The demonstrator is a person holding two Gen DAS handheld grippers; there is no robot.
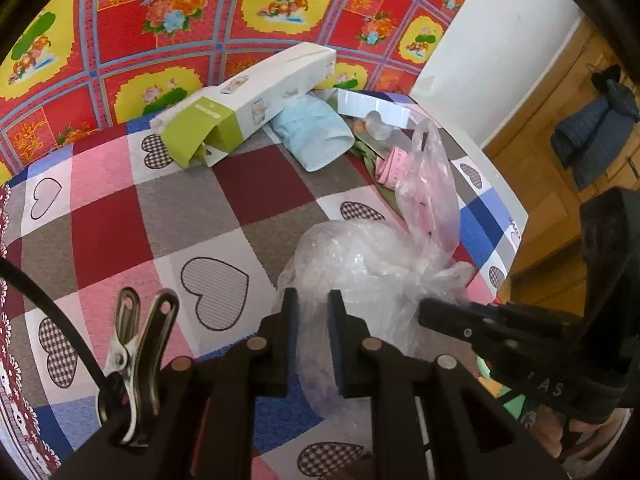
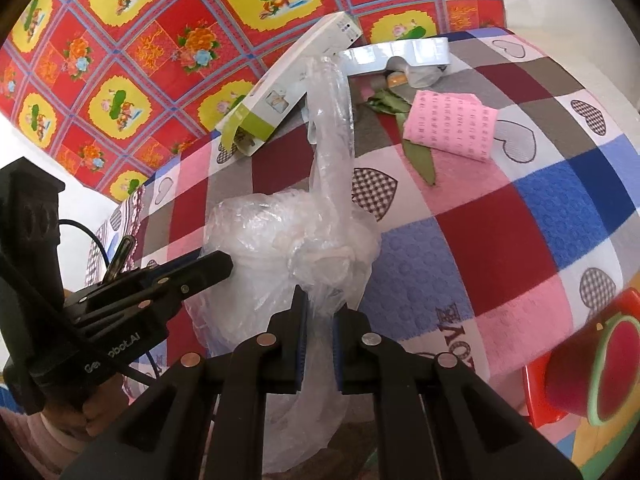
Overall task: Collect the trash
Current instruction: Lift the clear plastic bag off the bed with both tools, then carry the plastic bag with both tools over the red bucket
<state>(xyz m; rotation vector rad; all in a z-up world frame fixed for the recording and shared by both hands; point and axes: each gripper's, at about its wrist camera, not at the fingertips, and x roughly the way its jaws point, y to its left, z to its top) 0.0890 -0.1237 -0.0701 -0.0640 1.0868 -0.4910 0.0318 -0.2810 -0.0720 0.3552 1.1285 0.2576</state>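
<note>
Across the middle of both views spreads the checked heart-print cloth [image 1: 120, 216], with the red flowered sheet [image 1: 160, 20] filling the upper frame. Lower centre sits the clear plastic bag [image 1: 360, 264], its long handle rising toward the upper middle of the right wrist view. At the upper centre lie the white-and-green carton [image 1: 248, 108], a blue packet [image 1: 312, 132] and a pink wrapper [image 2: 452, 124]. Both grippers pinch bag film: the left gripper [image 1: 313, 320] on its near-left side, the right gripper [image 2: 319, 320] below the handle. Remaining trash lies beyond the bag, the pink wrapper probably nearer the right hand.
</note>
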